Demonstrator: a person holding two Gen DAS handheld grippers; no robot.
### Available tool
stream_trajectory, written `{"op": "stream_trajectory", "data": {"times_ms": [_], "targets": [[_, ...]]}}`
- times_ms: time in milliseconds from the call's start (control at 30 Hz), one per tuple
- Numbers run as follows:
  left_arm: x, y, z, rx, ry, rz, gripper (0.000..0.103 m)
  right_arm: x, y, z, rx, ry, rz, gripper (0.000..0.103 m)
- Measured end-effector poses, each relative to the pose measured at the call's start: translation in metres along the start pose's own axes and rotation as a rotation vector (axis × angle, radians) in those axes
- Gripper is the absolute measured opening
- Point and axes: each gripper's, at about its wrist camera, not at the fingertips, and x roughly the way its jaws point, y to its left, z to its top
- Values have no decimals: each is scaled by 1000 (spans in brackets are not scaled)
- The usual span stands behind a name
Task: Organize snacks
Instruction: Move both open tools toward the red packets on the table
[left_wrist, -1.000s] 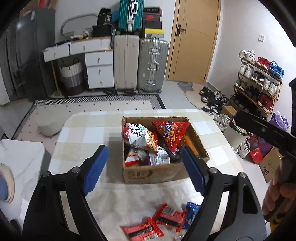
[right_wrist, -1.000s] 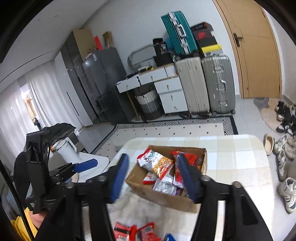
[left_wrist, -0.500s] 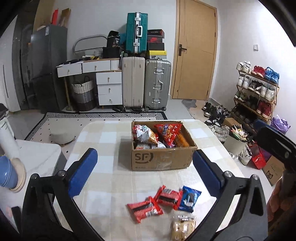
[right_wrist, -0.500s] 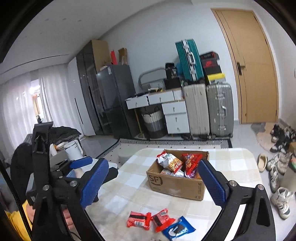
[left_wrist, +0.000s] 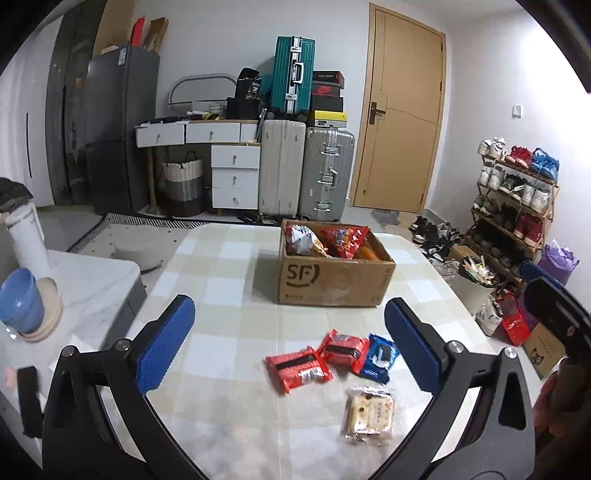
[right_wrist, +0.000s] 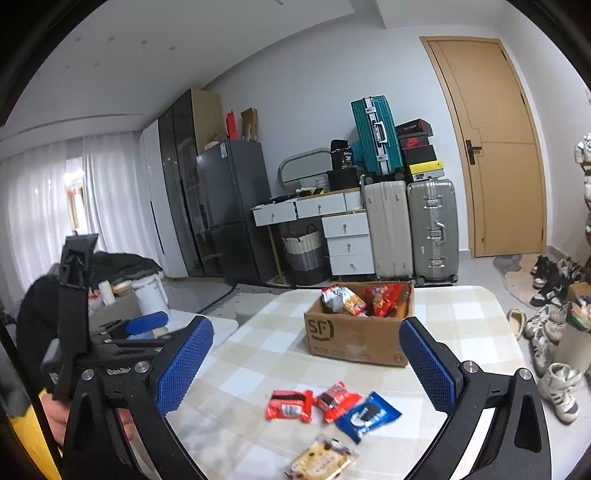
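Observation:
A brown cardboard box (left_wrist: 334, 282) (right_wrist: 354, 338) stands on the checked table, holding several snack bags. In front of it lie two red packets (left_wrist: 297, 367) (left_wrist: 343, 349), a blue packet (left_wrist: 380, 358) and a clear biscuit pack (left_wrist: 369, 411). The right wrist view shows the same red packets (right_wrist: 290, 404) (right_wrist: 338, 400), blue packet (right_wrist: 371, 415) and biscuit pack (right_wrist: 321, 461). My left gripper (left_wrist: 291, 347) is open above the near table, with nothing between its blue pads. My right gripper (right_wrist: 304, 369) is open too and empty, back from the loose packets.
The checked table (left_wrist: 229, 280) has a white side counter (left_wrist: 81, 284) at its left with blue bowls (left_wrist: 18, 299) and a white jug (left_wrist: 27, 240). Suitcases (left_wrist: 306, 177), drawers and a door stand behind. A shoe rack (left_wrist: 517, 199) and shoes line the right.
Both grippers have pulled back from over the box toward the near table edge and opened wide. The loose packets have come fully into view.

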Motion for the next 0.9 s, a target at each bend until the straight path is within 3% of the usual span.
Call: {"op": "stream_trajectory", "data": {"times_ms": [167, 567, 900], "targets": [[10, 5, -21, 1, 17, 20, 103, -2, -1, -17, -37, -5, -68, 102], [53, 4, -47, 12, 79, 25, 103, 8, -13, -41, -2, 19, -63, 102], [96, 5, -69, 16, 158, 37, 103, 31, -32, -63, 76, 96, -24, 102]]}}
